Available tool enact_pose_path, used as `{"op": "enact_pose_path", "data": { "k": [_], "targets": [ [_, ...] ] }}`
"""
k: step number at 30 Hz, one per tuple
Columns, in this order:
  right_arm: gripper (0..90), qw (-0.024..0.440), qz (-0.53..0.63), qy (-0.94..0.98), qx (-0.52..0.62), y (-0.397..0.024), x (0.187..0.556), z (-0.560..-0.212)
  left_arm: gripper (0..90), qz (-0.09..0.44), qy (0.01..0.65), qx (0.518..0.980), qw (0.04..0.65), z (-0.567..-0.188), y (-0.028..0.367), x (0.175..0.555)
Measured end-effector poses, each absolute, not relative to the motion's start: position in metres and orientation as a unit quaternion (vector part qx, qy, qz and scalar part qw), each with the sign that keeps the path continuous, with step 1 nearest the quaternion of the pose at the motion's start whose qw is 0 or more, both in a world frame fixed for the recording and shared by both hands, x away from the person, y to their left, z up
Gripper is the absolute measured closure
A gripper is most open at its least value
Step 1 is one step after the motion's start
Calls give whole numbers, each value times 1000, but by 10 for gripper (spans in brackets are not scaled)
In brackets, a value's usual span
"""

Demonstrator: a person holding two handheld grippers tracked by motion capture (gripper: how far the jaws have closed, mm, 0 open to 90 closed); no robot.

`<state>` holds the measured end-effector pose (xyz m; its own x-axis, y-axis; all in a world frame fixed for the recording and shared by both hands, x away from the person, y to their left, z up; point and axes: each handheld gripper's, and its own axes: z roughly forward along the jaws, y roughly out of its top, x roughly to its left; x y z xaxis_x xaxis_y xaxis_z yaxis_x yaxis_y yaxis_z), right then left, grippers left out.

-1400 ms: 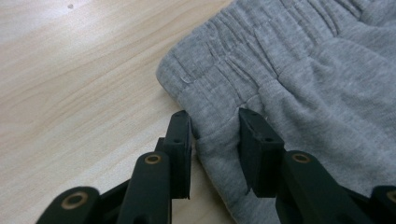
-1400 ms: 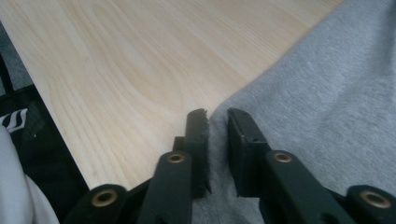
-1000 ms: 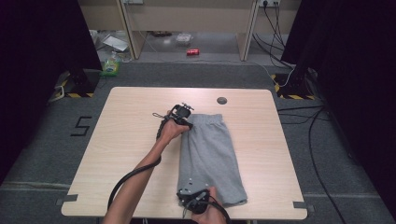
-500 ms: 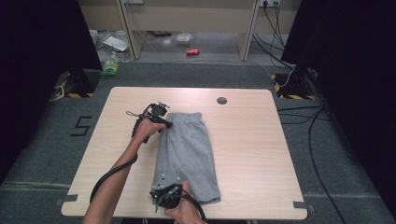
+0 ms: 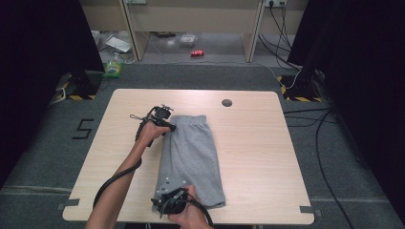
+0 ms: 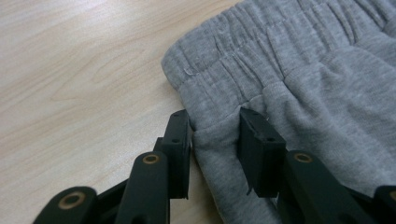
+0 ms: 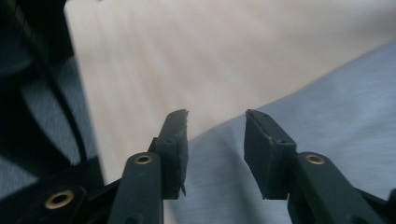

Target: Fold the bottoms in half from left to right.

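On the light wood table [image 5: 267,157], a pair of grey shorts [image 5: 193,155] is lying folded lengthwise, the waistband [image 5: 190,119] pointing toward the far edge and the leg hems [image 5: 210,202] resting close to the near edge, left of the table's middle. Both hands are working along the shorts' left edge, and the step in hand is judged to be a release after positioning the garment. The left gripper [image 6: 215,133] is sitting just below the elastic waistband [image 6: 261,51], its jaws standing a little apart with a ridge of the side fold between them; whether the pads are pressing on that ridge cannot be told from the frames. The right gripper [image 7: 215,140] is hovering at the hem corner near the table edge, and its jaws have just been opening; they are now spread, with grey cloth [image 7: 299,121] lying beneath rather than pinched. For a clean result, each gripper should be opening fully before lifting, and withdrawing straight up and outward toward bare wood, so no pad is dragging the fold out of line. Any wrinkle at the waistband corner is worth checking before the next fold
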<state>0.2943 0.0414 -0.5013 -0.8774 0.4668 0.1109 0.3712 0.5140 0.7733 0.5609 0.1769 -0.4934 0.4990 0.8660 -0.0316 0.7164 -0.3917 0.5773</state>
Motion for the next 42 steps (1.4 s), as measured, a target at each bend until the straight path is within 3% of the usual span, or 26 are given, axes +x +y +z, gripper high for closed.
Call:
{"op": "enact_pose_path", "data": {
  "k": [12, 42],
  "targets": [
    [534, 113, 422, 843, 313, -9, 339, -484, 655, 143, 488, 818, 270, -494, 176, 559],
    [495, 169, 408, 800, 406, -80, 409, -468, 656, 141, 495, 808, 287, -497, 179, 557]
  ]
}}
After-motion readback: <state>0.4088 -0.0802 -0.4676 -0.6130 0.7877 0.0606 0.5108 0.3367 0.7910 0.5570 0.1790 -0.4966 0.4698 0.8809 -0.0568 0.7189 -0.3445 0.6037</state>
